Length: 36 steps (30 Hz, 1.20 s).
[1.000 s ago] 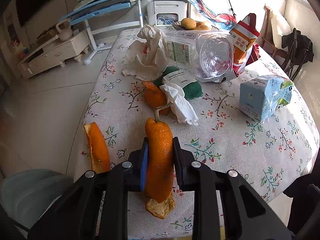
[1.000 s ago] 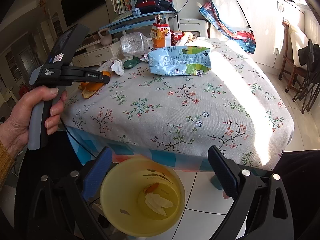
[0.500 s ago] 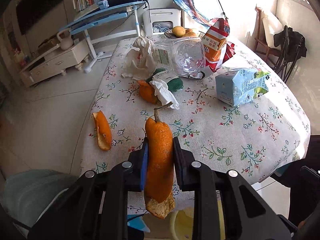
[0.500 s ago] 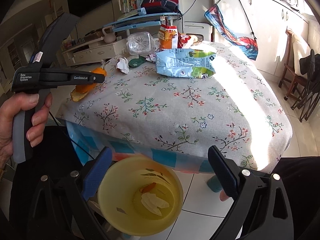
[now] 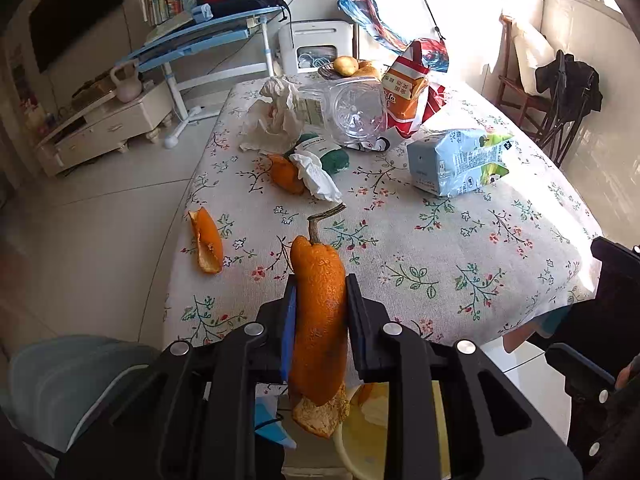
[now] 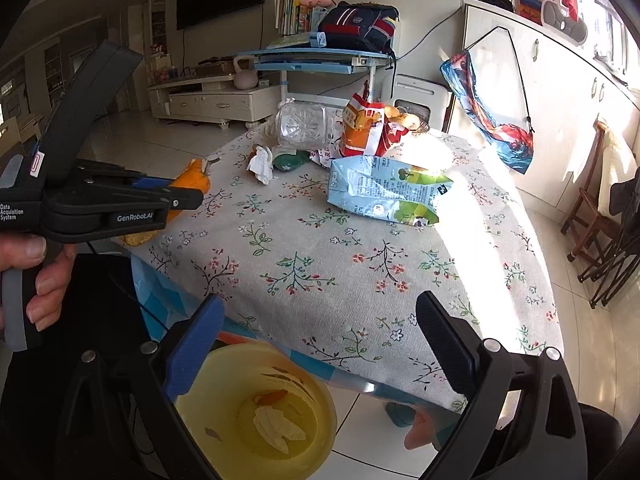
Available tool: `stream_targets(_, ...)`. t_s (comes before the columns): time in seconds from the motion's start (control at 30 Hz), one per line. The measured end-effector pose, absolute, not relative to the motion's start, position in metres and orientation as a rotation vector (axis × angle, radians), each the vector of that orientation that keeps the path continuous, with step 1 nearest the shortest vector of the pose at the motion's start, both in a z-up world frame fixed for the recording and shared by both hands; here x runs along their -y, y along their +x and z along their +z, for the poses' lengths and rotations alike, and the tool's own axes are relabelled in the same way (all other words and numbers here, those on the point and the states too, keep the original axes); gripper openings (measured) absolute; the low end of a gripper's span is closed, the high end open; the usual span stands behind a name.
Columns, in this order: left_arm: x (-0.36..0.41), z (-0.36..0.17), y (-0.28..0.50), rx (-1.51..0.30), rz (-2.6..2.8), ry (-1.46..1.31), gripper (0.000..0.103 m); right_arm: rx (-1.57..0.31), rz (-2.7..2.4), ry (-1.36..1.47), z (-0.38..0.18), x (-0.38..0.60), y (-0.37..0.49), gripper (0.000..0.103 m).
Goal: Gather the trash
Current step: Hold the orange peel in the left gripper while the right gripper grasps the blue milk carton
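Orange peel (image 5: 318, 320), stemmed, ragged-edged

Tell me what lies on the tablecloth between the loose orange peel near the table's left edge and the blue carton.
In the left wrist view, between the loose orange peel and the blue carton lies only bare floral tablecloth; the tissue sits just behind.

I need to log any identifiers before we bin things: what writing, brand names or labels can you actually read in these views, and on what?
"GenRobot.AI": side of the left gripper.
"Data Acquisition System": rear of that gripper's body.
Orange snack bag: Chinese characters, too blurred to read.
Blue carton: fine print, too small.
Clear plastic bottle label: unreadable.
Green packet label: unreadable.
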<state>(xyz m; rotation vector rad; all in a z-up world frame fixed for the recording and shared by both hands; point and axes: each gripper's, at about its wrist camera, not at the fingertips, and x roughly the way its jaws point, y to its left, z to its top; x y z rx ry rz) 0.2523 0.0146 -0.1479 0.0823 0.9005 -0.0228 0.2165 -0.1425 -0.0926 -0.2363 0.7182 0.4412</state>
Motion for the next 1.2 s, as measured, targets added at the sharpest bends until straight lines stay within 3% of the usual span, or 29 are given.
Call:
stream_targets(0.47, -0.01, -0.159, 0.247, -0.937, -0.078, 0.047, 0.022, -0.64, 0.643, -0.653, -0.072, 0.117, 0.306, 0.092)
stream_targets(0.93, -0.019, -0.172, 0.258, -0.972, -0.09, -0.001, 0.022, -0.936, 0.802, -0.853, -0.121, 0.098, 0.39, 0.092)
stream_targets(1.07, -0.018, -0.176, 0.263, -0.981, -0.089, -0.005, 0.022, -1.076, 0.853, -0.796, -0.137, 0.1, 0.396, 0.092)
stream_targets(1.2, -0.02, -0.179, 0.264, -0.984, -0.088, -0.01, 0.022, -1.145, 0.946, -0.718, -0.134, 0.1, 0.382, 0.085)
